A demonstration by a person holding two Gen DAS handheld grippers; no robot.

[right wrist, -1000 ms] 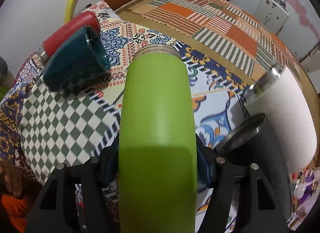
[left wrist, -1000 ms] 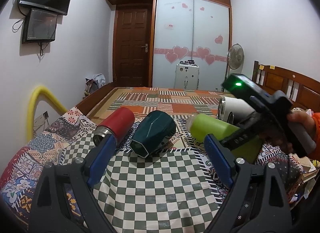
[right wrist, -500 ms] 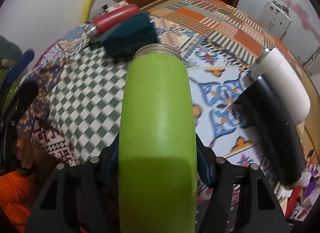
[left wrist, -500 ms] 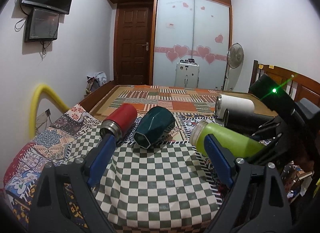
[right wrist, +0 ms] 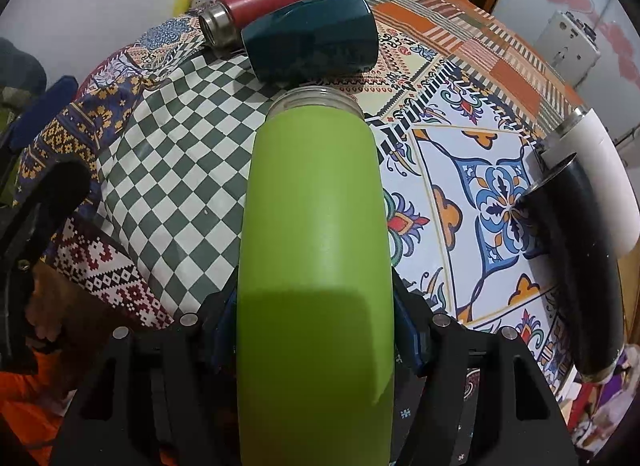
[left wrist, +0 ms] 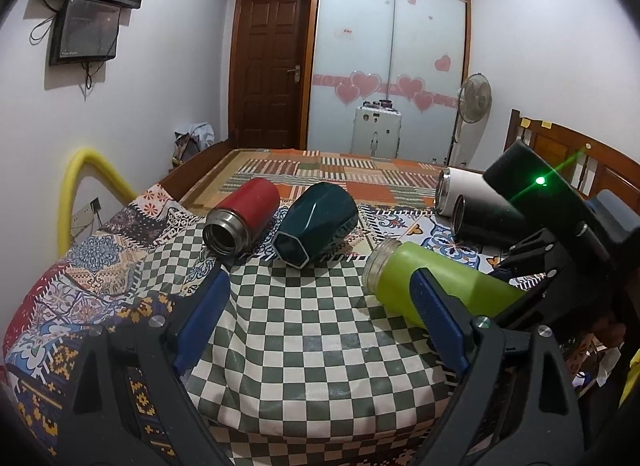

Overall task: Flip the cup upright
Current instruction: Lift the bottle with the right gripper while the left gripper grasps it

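Note:
My right gripper (right wrist: 316, 330) is shut on a lime green cup (right wrist: 316, 234) near its base and holds it on its side, mouth pointing away over the checkered cloth. In the left wrist view the green cup (left wrist: 436, 286) lies at the right, tilted slightly up, with the right gripper (left wrist: 520, 278) behind it. My left gripper (left wrist: 320, 314) is open and empty, hovering over the checkered cloth (left wrist: 304, 330).
A red flask (left wrist: 240, 215) and a dark teal faceted cup (left wrist: 316, 221) lie on their sides on the bed. A white cup (left wrist: 456, 189) and a black cup (left wrist: 488, 221) lie at the right. A wooden headboard (left wrist: 560, 153) stands far right.
The right gripper has swung the green cup left and forward over the checkered cloth. The left gripper has pulled back and risen slightly.

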